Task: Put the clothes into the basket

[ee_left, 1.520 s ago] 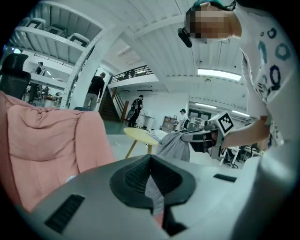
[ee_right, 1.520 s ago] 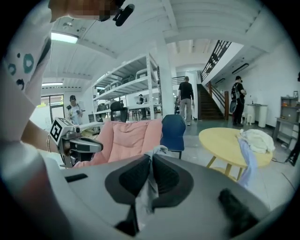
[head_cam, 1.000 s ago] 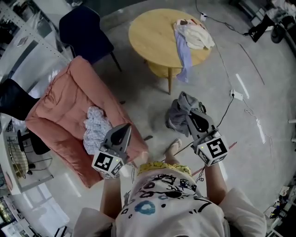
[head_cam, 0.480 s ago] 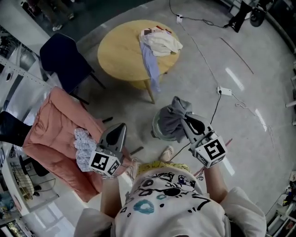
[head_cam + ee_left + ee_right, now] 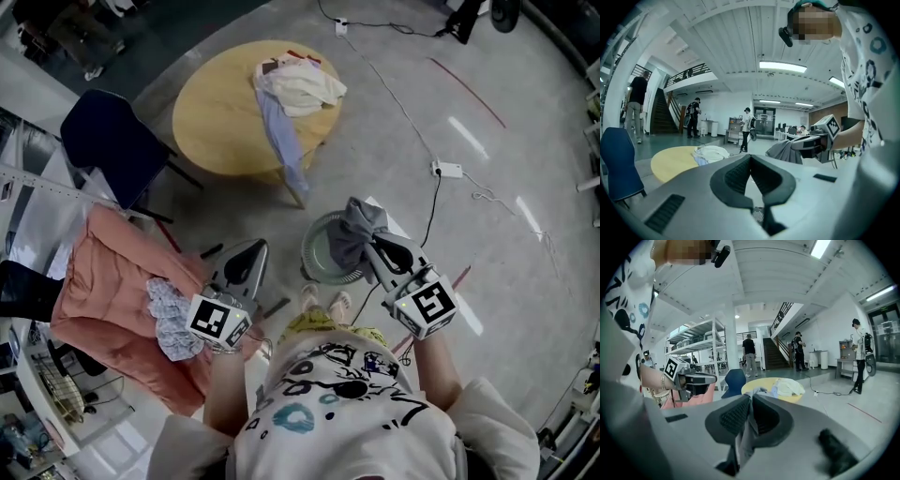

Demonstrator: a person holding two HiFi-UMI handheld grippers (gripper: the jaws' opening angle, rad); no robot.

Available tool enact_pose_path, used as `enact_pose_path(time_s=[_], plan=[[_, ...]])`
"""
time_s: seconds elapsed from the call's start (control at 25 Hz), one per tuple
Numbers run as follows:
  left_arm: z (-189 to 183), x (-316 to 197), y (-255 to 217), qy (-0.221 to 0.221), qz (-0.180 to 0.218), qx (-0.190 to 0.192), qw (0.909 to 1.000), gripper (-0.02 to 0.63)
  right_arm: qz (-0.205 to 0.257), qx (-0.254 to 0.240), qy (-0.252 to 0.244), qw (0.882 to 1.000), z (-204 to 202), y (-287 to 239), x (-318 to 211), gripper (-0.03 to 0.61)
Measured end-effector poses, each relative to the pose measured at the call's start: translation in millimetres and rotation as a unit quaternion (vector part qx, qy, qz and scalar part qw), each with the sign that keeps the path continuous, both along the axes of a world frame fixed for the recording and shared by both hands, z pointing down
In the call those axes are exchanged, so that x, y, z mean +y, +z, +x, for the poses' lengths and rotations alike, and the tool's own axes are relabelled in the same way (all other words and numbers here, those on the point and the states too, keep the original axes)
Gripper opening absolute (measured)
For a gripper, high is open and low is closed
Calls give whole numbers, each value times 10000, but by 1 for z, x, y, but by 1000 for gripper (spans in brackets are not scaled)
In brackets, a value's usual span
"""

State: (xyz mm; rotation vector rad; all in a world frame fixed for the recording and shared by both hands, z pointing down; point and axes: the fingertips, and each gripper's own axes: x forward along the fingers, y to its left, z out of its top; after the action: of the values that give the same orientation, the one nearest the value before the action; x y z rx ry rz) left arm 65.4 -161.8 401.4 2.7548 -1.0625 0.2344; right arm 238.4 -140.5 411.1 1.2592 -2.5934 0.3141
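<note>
My right gripper [image 5: 371, 240] is shut on a grey garment [image 5: 359, 225], which bunches at its tip and hangs over the round grey-green basket [image 5: 319, 259] on the floor. In the right gripper view a strip of that cloth [image 5: 743, 434] is pinched between the jaws of my right gripper [image 5: 751, 398]. My left gripper [image 5: 251, 255] is shut and empty, just left of the basket; its tips meet in the left gripper view [image 5: 750, 157]. More clothes [image 5: 292, 86], white and pale blue, lie on the round yellow table [image 5: 225, 112], one piece trailing over its edge. A patterned cloth [image 5: 169, 314] lies on the pink sofa [image 5: 108, 281].
A dark blue chair [image 5: 105, 141] stands between the table and the sofa. A power strip [image 5: 446, 170] and cables run across the floor to the right. My feet [image 5: 323, 302] are just before the basket. Several people stand far off in the hall [image 5: 746, 129].
Both grippers have swung away from the sofa. The grey garment has gone along and now hangs over the basket, which has come into sight beneath it. The left gripper has neared the basket.
</note>
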Motion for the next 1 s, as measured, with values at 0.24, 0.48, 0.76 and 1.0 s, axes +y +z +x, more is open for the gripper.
enact_pose_path(time_s=[0.24, 0.48, 0.76, 1.0], plan=[[10, -19, 6, 301, -187, 124, 9993, 3, -128, 52, 353, 9993, 6, 0, -10, 41], [16, -29, 14, 756, -192, -7, 9969, 3, -42, 121, 577, 9983, 3, -8, -12, 41], [4, -33, 31, 1029, -414, 92, 9938, 3, -181, 247, 851, 9959, -8, 9, -13, 41], [4, -44, 45, 1081, -498, 46, 9929, 3, -443, 177, 904, 9948, -16, 35, -19, 41]])
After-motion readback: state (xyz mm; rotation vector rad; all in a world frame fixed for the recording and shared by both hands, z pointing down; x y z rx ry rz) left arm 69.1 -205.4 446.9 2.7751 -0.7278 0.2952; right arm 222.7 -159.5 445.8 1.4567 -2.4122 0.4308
